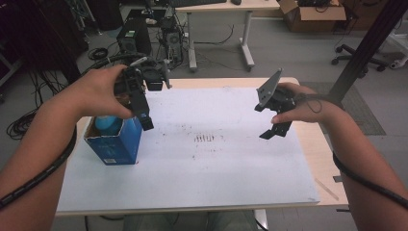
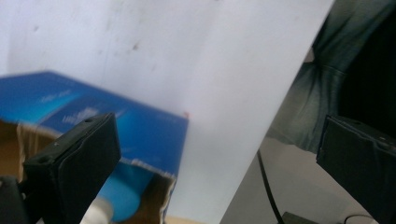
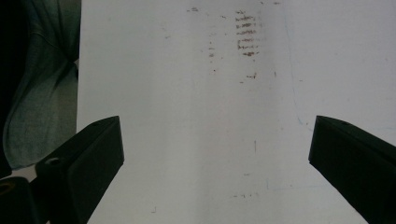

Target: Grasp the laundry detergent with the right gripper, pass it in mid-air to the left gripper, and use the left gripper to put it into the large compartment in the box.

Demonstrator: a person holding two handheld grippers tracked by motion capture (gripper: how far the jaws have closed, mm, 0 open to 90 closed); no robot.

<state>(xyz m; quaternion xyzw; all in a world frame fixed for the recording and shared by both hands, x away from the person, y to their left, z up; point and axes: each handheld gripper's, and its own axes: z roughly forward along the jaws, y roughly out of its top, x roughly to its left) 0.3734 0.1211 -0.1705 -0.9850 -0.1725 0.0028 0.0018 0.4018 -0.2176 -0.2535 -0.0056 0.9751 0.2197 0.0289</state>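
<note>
Blue box (image 1: 115, 142) sits at the left edge of the white sheet (image 1: 202, 163), top flaps open, brown cardboard inside. There's pale print on the box's blue side, too blurred to read in the left gripper view, and a small label low on its front in the high view, also unreadable. No brand I can make out. A light blue rounded object (image 1: 107, 123) sits inside the box; in the left gripper view it shows as a blue body with a white end (image 2: 100, 210).

My left gripper (image 1: 144, 118) hangs just above the box's right rim, jaws spread wide and holding nothing, pointing down and slightly toward me. My left hand (image 1: 98, 91) wraps the gripper body from the left, forearm coming in at a diagonal, cable along it.

My right gripper (image 1: 275, 130) is well to the right of the box, over the right part of the sheet, jaws wide apart and empty, tilted down at the paper. My right hand (image 1: 300, 108) grips it from the right side, grey plate up on top.

Brown smudge marks (image 1: 204, 138) sit mid-sheet, between the box and my right gripper; not writing, just streaks.
</note>
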